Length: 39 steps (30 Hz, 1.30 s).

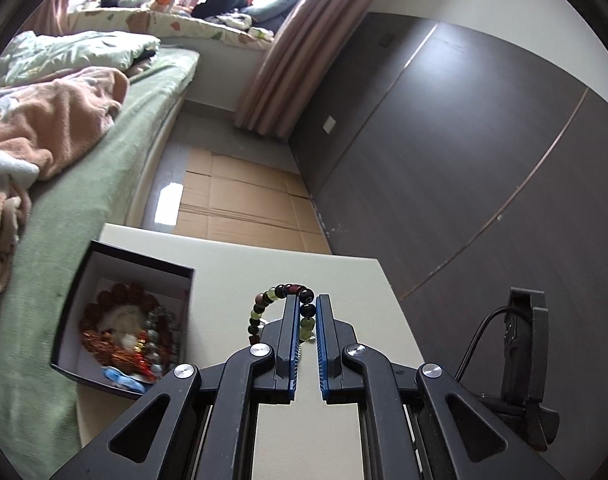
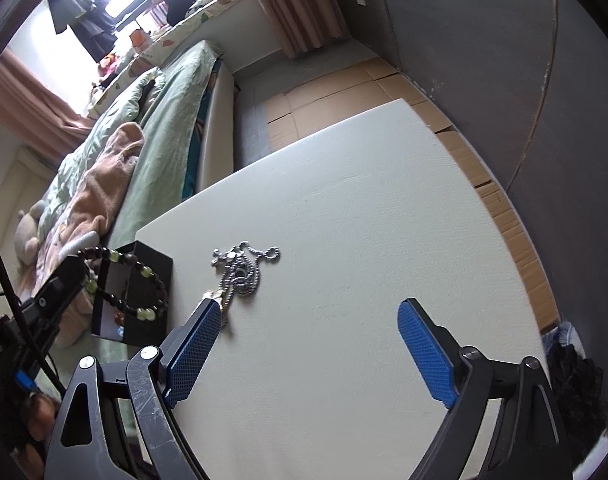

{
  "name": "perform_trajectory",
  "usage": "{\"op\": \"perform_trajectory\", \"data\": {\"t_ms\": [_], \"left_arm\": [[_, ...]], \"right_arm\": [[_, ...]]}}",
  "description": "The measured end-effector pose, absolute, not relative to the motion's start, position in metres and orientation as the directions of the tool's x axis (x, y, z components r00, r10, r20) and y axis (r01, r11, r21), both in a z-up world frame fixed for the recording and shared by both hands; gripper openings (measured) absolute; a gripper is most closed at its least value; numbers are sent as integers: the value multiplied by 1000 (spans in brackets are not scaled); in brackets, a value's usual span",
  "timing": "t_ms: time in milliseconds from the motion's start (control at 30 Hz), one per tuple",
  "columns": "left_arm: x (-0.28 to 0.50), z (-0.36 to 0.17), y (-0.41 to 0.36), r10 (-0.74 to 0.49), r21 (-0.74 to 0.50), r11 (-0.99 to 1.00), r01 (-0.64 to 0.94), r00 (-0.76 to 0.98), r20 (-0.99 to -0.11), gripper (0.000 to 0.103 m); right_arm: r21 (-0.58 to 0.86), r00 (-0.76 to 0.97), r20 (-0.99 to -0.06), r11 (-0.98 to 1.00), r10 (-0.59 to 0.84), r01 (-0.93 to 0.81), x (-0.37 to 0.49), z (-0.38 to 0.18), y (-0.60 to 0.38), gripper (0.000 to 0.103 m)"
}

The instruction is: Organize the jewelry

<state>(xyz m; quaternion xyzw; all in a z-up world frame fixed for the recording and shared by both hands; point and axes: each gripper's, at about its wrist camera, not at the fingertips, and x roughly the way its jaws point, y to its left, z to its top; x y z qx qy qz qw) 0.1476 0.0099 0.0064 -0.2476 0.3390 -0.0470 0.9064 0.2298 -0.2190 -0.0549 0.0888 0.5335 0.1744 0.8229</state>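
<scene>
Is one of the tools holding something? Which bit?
The left tool pinches the bead bracelet by a few beads on one side. The right tool holds nothing.

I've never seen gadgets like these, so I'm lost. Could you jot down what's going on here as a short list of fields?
setting: white table beside a bed
left hand-held gripper: shut on a beaded bracelet, lifted off the table
right hand-held gripper: open, holding nothing, above the table
box: dark, open, already holds red and grey beaded pieces
silver chain necklace: lies in a heap on the table, close to the right gripper's left finger
likely next: bracelet goes into the box
</scene>
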Motion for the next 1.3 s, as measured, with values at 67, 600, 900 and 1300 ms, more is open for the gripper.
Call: {"op": "perform_trajectory", "data": {"t_ms": [67, 600, 900, 1300], "left_arm": [[147, 6, 18, -247, -488, 867, -95, 769, -589, 8], [131, 14, 72, -204, -537, 827, -165, 803, -561, 8], [120, 17, 83, -173, -524, 831, -186, 809, -562, 8], [116, 15, 90, -130, -496, 840, -221, 805, -579, 8]], "right_arm": [[349, 350, -846, 915, 401, -204, 230, -59, -210, 77], [321, 237, -889, 902, 392, -289, 230, -97, -121, 69], [172, 275, -927, 940, 256, -296, 224, -112, -88, 70], [-30, 396, -914, 961, 85, -276, 215, -116, -60, 69]]}}
